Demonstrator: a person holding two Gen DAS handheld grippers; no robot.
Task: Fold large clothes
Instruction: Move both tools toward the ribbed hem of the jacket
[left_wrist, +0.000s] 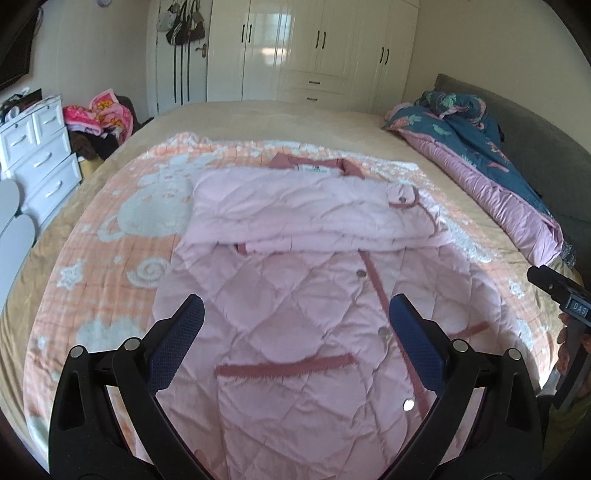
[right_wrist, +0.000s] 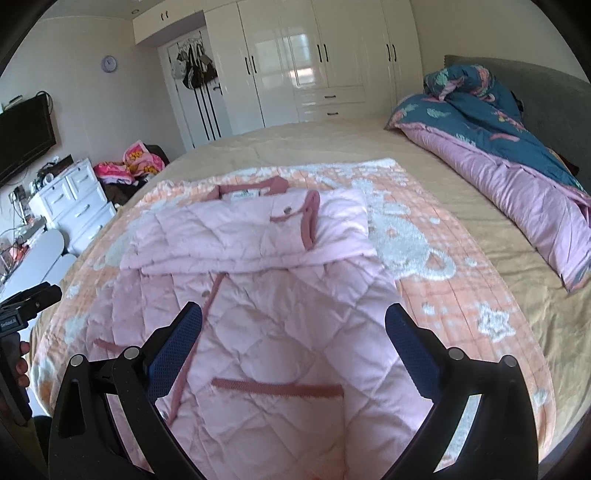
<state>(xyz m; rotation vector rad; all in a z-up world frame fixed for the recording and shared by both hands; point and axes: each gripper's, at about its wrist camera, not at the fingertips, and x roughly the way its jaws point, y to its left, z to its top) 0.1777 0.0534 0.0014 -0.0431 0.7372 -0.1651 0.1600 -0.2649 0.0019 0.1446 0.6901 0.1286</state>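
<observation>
Coat (left_wrist: 295, 332): pink quilted, darker pink trim, lies flat on the blanket, front side up, snaps visible down the placket.
Sleeves (left_wrist: 295, 210): both folded across the chest, stacked in a band below the collar (left_wrist: 314, 164).
Pockets: one trimmed slit (right_wrist: 277, 387) sits between the right gripper's fingers in its own view; another (left_wrist: 284, 367) shows low in the left view.
Hem: nearest the person, runs out of view under both grippers.
Left gripper (left_wrist: 295, 347): jaws spread wide, nothing between them, hovering above the coat's lower half; whether the fingers touch the cloth cannot be told.
Right gripper (right_wrist: 293, 354): jaws equally wide, holding nothing, above the lower part of the coat.
Spacing: each gripper appears at the edge of the other's view, so the two are side by side, apart.
Blanket (left_wrist: 122, 236): peach with white animal figures, spread on the bed (right_wrist: 332, 144) under the coat.
Duvet (right_wrist: 517, 147): blue floral with lilac lining, bunched along the headboard side, well apart from the coat.
Wardrobe (left_wrist: 314, 48): white, doors closed, beyond the bed's far edge.
Drawers (left_wrist: 37, 158): white, left of the bed.
</observation>
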